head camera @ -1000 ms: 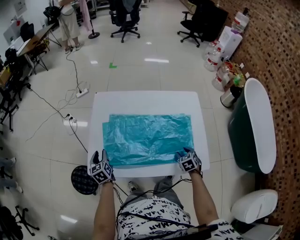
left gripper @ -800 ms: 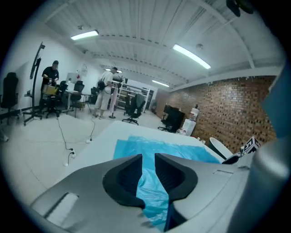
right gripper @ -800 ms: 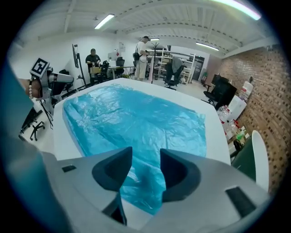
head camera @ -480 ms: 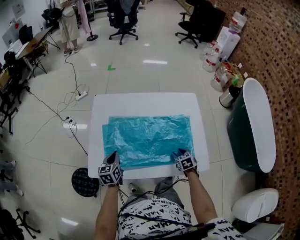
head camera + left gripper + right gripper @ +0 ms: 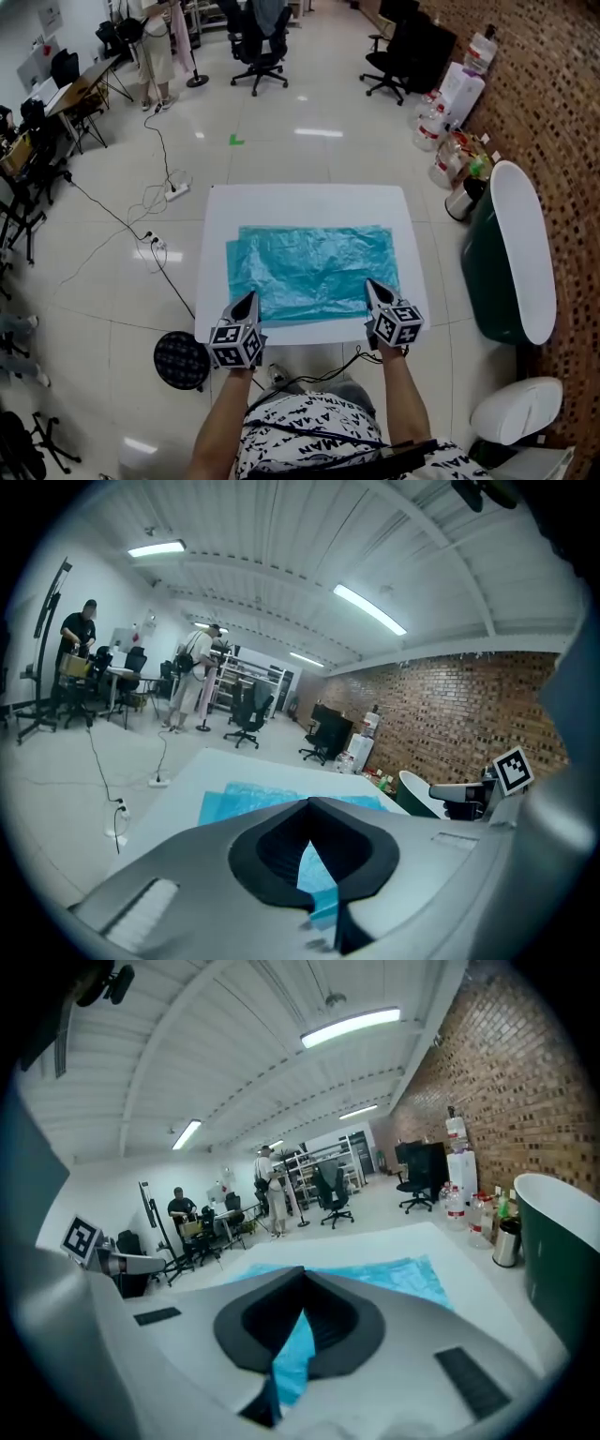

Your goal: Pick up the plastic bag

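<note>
Pinching the plastic bag [image 5: 314, 262], left tool [image 5: 250, 298] and right tool [image 5: 369, 286] (grip itself clear only in gripper views).

The plastic bag [image 5: 314, 267] is seen in translucent turquoise against a plain white table [image 5: 305, 202]. The left gripper [image 5: 249, 300] and the right gripper [image 5: 371, 287] are patterned with black-and-white squares, and their jaws are shown grey with black pads. The bin [image 5: 483, 281] is coloured dark green under a white lid [image 5: 525, 239], and the wall [image 5: 562, 103] is patterned in red-brown brick
</note>
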